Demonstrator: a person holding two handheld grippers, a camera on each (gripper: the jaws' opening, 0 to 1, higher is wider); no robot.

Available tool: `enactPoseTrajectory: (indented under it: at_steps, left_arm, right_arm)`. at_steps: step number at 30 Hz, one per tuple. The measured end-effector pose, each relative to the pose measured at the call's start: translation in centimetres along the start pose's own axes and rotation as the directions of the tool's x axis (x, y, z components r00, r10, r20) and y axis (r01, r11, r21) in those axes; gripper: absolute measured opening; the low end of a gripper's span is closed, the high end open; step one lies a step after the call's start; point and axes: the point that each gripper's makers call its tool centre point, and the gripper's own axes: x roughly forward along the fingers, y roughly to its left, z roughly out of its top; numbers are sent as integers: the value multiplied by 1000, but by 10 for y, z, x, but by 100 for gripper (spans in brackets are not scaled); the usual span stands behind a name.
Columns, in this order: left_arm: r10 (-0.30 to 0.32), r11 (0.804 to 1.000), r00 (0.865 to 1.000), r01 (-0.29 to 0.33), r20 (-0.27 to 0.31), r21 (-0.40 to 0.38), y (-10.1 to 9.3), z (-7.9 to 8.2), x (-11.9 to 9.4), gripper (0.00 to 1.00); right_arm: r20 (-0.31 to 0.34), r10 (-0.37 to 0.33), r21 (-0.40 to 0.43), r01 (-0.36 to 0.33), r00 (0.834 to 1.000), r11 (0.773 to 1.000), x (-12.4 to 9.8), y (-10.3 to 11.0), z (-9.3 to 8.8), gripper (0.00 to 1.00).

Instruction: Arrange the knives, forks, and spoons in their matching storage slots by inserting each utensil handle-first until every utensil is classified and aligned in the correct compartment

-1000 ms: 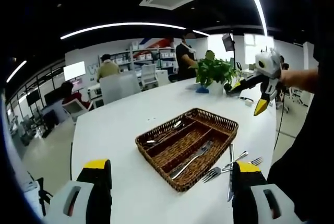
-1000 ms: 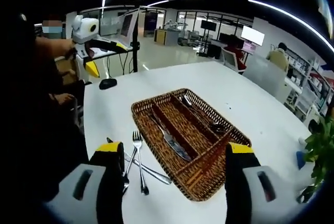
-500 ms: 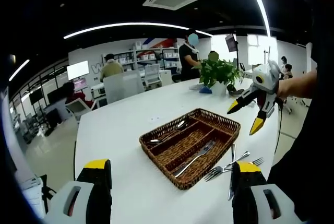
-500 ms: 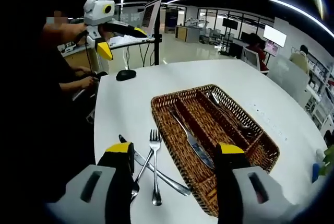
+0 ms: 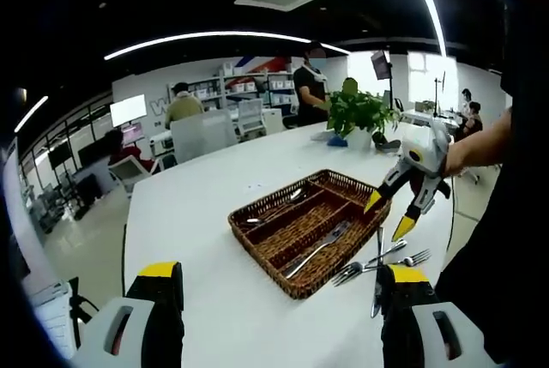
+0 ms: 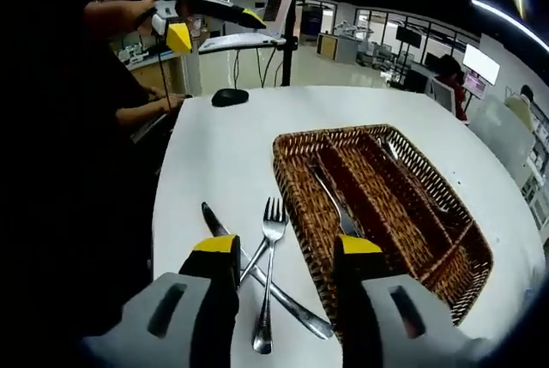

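Three loose utensils are still lying on the white table [image 6: 214, 162] just left of the wicker cutlery tray [image 6: 390, 205] in the right gripper view: a knife [image 6: 283, 298] running diagonally, a fork [image 6: 268, 278] crossing over it w/ tines toward the top of frame, and what looks like a 2nd fork's handle [image 6: 250, 262] under them, partly hidden by the jaw. Right gripper [image 6: 283, 252] is dropping in fast vs. a sec ago: its yellow-tipped jaws, standing apart and empty, are now framing the fork/knife pile at lower centre, closer tog. than before. Left gripper view is showing the same thing from across: right gripper [image 5: 388, 214] has come down from upper right to just above the tray's near corner, over the utensils. Left gripper [image 5: 274, 278] is hanging back, jaws wide, holding nothing. Tray already has cutlery in two slots; judging by this, next pick is the fork, so sorting is maybe halfway.
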Motion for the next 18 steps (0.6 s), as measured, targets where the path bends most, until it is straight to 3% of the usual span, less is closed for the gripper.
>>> enactPoseTrajectory:
  at_steps: [10, 18]
  left_arm:
    - [12, 1000, 1000, -12, 1, -14, -2, 1, -3, 100]
    - [9, 1000, 1000, -9, 0, -16, -3, 0, -3, 100]
  right_arm:
    - [-13, 39, 23, -39, 999, 999, 13, 7, -9, 35]
    - [-60, 10, 22, -9, 998, 1000, 39, 8, -36, 23]
